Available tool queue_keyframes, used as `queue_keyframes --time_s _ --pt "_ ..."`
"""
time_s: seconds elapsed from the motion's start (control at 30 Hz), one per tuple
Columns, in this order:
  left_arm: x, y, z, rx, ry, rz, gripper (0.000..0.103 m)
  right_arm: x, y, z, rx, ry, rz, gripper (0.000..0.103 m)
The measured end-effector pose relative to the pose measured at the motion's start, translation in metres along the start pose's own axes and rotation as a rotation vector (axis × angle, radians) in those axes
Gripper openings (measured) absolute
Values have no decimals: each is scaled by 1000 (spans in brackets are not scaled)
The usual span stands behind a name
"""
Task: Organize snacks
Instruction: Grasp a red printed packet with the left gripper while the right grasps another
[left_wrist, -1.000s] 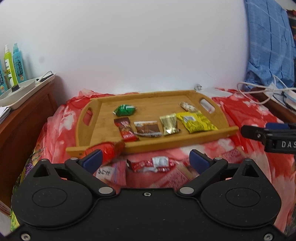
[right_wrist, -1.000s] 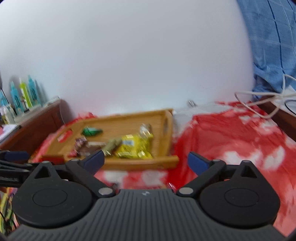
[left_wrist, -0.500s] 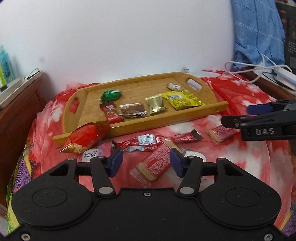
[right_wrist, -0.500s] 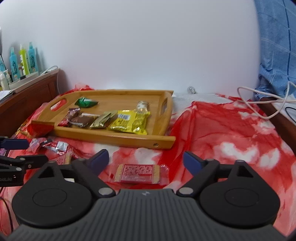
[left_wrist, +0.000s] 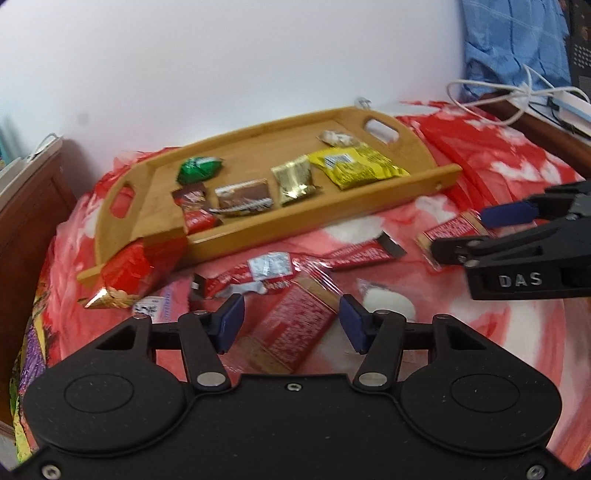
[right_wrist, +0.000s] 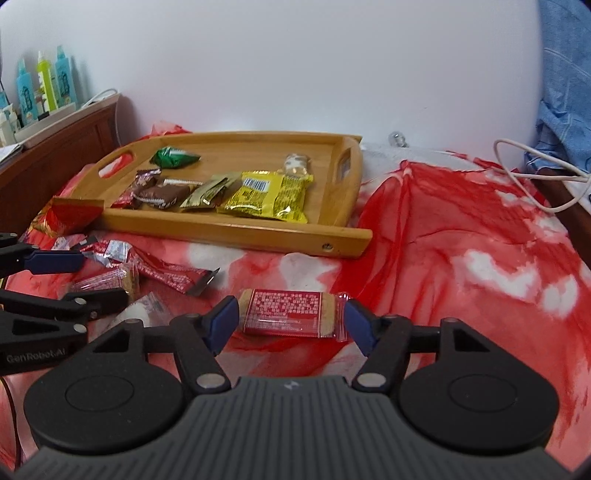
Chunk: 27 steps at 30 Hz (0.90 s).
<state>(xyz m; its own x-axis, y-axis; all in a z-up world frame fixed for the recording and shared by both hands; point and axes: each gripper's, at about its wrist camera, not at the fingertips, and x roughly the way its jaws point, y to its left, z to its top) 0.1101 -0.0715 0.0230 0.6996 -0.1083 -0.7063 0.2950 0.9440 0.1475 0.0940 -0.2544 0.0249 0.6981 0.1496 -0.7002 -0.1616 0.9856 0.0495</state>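
Now each gripper straddles a red biscuit packet just before the wooden tray (right_wrist: 236, 230): the left gripper (left_wrist: 291, 325) with jaws apart around its red packet (left_wrist: 291, 328), the right gripper (right_wrist: 290, 325) closing on its own packet (right_wrist: 288, 312), neither yet pinched, so next comes a firm clamp and a lift onto the tray.

Low in the middle of the frame, the right gripper (right_wrist: 290, 323) is closing its blue pads (right_wrist: 221, 325) around a red cracker pack (right_wrist: 290, 313) that lies flat on the red and white cloth (right_wrist: 461, 236), and small gaps show on both sides. Above it, in the middle left, a wooden tray (right_wrist: 236, 230) holds a green snack (right_wrist: 173, 157), two brown ones (right_wrist: 162, 194), a gold one (right_wrist: 208, 192) and a yellow bag (right_wrist: 271, 197). At the left edge the left gripper (right_wrist: 55, 277) pokes in over more red packs (right_wrist: 166, 275), and bottles (right_wrist: 44, 86) stand in the upper left corner.
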Motion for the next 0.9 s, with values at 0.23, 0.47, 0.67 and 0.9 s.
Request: queue_keyframes --time_s 0.23,0.47,0.67,0.9 --pt "-5 -5 -3 -1 8 -41 34 7 2 1 -7 8 11 80" --pt "-19 -6 -5 -9 -1 -59 24 -2 2 0 -7 -1 19 53" --pt "-23 -6 -11 43 -9 -18 38 -9 4 -4 -15 15 32 59" --pt "-9 -7 -9 39 31 -6 36 -5 12 -4 -53 7 41 71"
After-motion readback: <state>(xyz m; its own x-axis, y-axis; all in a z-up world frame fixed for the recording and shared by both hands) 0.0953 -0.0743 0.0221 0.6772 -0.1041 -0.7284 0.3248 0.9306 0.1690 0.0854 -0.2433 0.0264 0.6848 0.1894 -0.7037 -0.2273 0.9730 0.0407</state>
